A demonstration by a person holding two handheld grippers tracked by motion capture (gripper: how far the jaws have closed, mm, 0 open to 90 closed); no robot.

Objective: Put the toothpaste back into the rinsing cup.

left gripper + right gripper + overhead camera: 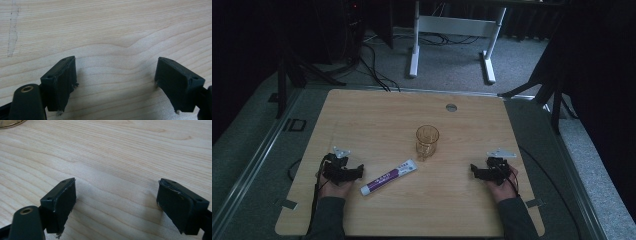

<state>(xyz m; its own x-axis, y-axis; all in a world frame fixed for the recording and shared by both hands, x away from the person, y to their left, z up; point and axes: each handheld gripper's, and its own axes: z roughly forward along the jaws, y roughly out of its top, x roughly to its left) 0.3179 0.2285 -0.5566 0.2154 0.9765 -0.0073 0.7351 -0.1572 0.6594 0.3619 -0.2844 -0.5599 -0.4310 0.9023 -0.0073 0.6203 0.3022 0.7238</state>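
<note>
Left gripper (346,171): black two-jaw tool resting low on the pale wooden table (377,115), jaws wide apart with only bare wood between them.
Left hand (332,189): behind the tool, grey-sleeved forearm entering from the near edge.
Toothpaste tube (388,177): white and purple, lying flat and slanted, just right of the left gripper, not touched.
Glass cup (427,142): amber, transparent, upright near the table's centre, beyond the tube.
Right gripper (492,171): black, low on the wood, jaws spread, nothing between.
Right hand (503,189): behind it, palm down.
</note>
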